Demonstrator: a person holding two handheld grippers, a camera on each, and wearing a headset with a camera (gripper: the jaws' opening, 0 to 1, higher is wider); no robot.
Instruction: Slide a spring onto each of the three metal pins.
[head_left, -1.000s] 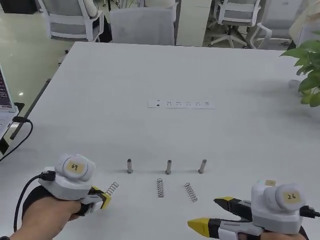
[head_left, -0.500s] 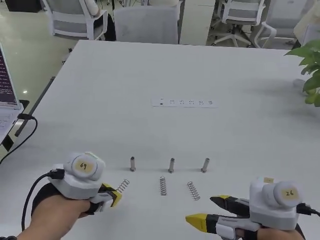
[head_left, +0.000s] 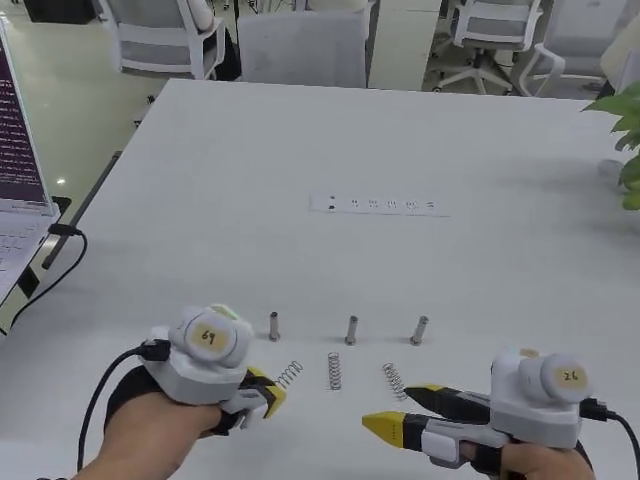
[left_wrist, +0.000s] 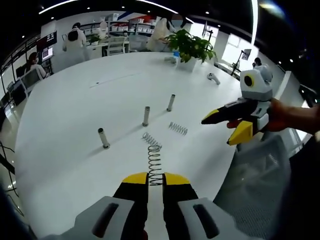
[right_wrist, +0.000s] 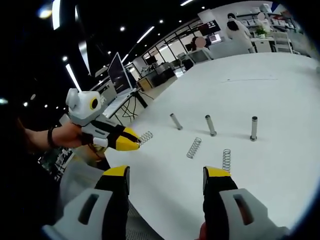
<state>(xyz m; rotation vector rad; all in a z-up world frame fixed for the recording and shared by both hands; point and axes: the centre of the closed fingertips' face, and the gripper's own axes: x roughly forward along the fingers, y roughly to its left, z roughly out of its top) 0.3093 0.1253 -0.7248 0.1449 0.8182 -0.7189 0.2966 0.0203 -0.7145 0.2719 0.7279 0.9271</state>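
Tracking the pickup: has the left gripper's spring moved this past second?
Yes. The spring, shut in the left gripper, went right: from left of the leftmost pin to its right.

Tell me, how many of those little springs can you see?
3. The first spring is pinched in the left gripper; the middle spring lies on the table before the centre pin; the third spring lies near the right gripper. None seems hidden.

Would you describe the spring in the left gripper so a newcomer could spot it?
On the white table, three pins stand in a row with three springs before them. It is the leftmost spring, alone pinched between the left gripper's yellow fingers.
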